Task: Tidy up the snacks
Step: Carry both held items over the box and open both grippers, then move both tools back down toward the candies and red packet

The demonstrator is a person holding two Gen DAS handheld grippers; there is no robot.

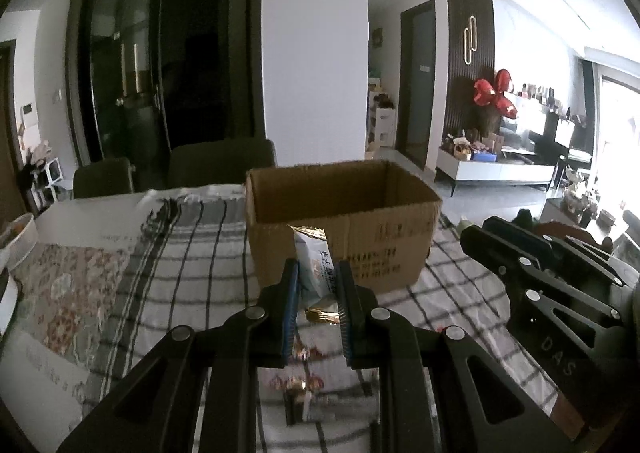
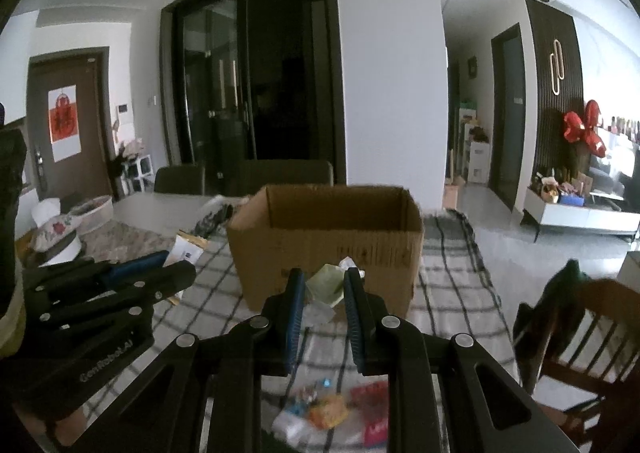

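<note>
An open cardboard box (image 1: 344,221) stands on the checked tablecloth (image 1: 192,253); it also shows in the right wrist view (image 2: 328,237). My left gripper (image 1: 317,273) is shut on a white and blue snack packet (image 1: 314,269) with gold ends, held above the cloth just in front of the box. My right gripper (image 2: 324,281) is shut on a pale green snack packet (image 2: 326,285), also held in front of the box. Each gripper shows in the other's view: the right one (image 1: 552,277) and the left one (image 2: 100,293).
Several loose snack packets (image 2: 328,409) lie on the cloth below my grippers, also seen in the left wrist view (image 1: 300,381). A floral mat (image 1: 68,293) and a bowl (image 1: 16,233) lie left. Dark chairs (image 1: 220,161) stand behind the table, a wooden chair (image 2: 580,333) right.
</note>
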